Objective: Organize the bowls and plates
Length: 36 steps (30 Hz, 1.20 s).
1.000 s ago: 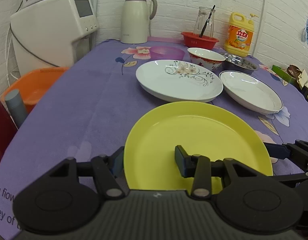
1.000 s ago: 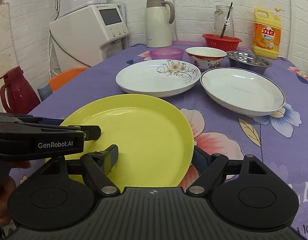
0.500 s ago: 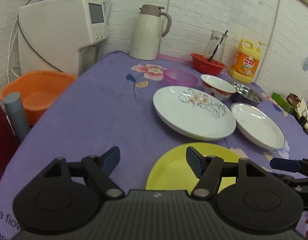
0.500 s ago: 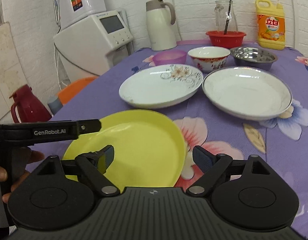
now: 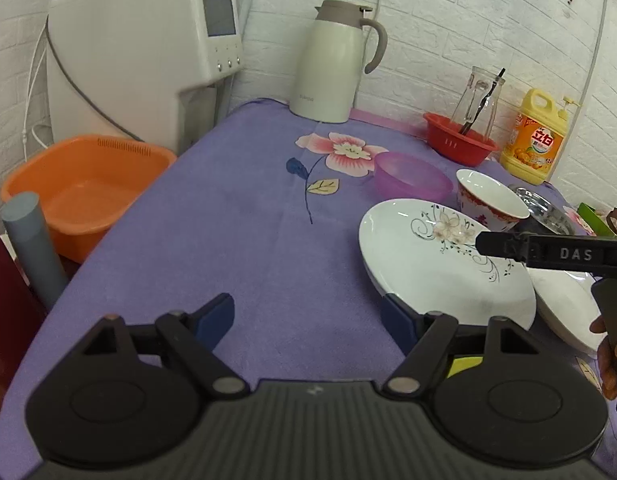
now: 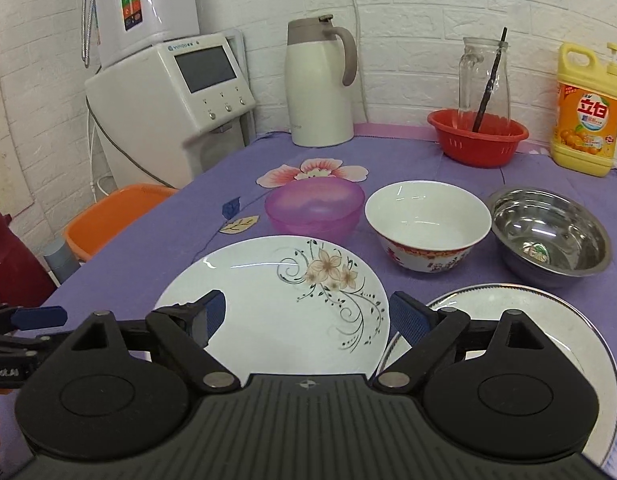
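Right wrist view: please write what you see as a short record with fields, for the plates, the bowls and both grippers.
plates: flower plate in front, plain white plate to its right
bowls: purple bowl, white bowl with red pattern, metal bowl, in a row behind the plates
right gripper: open, over the flower plate, holding nothing
left gripper: open, over the purple cloth, empty

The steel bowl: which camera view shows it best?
The right wrist view: the steel bowl shows whole there, with its shiny inside. The left wrist view shows only a sliver behind the red-patterned bowl and the right gripper's body.
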Motion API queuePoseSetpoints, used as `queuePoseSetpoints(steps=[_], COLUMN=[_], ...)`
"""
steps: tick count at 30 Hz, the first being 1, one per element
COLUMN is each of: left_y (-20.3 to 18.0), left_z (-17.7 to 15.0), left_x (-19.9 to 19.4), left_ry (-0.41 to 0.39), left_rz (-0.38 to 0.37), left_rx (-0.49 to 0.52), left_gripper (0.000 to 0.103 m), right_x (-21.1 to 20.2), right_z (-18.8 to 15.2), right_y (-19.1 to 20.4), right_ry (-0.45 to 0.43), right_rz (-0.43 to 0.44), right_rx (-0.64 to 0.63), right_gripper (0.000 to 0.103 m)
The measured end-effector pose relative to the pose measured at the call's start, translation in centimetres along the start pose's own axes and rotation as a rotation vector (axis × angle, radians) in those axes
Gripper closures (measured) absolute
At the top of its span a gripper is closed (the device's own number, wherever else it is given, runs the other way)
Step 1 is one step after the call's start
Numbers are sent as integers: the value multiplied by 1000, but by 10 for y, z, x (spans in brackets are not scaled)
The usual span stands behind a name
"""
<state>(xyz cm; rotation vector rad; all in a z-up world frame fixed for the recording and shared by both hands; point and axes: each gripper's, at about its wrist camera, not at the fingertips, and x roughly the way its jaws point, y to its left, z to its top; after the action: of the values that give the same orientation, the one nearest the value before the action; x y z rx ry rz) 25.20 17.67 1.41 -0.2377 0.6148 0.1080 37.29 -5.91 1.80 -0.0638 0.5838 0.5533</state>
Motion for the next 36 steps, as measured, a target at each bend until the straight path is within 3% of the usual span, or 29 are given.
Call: queuePoseSetpoints(steps=[7, 11, 14, 26, 36], left_y=[9, 12, 13, -12, -22], left_z=[10, 13, 14, 24, 23], left_x=[16, 19, 21, 63, 68], left_ry=[16, 14, 17, 92, 89], left_rz=[-8, 6, 10, -6, -9], left_rx=[-19, -14, -21, 31, 96], left_gripper=[27, 27, 27, 29, 35], right_x=[48, 54, 58, 41, 40], right_z=[5, 3, 5, -12, -14], right_y=[-9, 9, 20, 21, 24], right_ry=[116, 123, 123, 151, 156], right_rz=[6, -8, 43, 49, 97], right_rx=[17, -8, -24, -87, -110], right_gripper=[0, 0, 0, 0, 0])
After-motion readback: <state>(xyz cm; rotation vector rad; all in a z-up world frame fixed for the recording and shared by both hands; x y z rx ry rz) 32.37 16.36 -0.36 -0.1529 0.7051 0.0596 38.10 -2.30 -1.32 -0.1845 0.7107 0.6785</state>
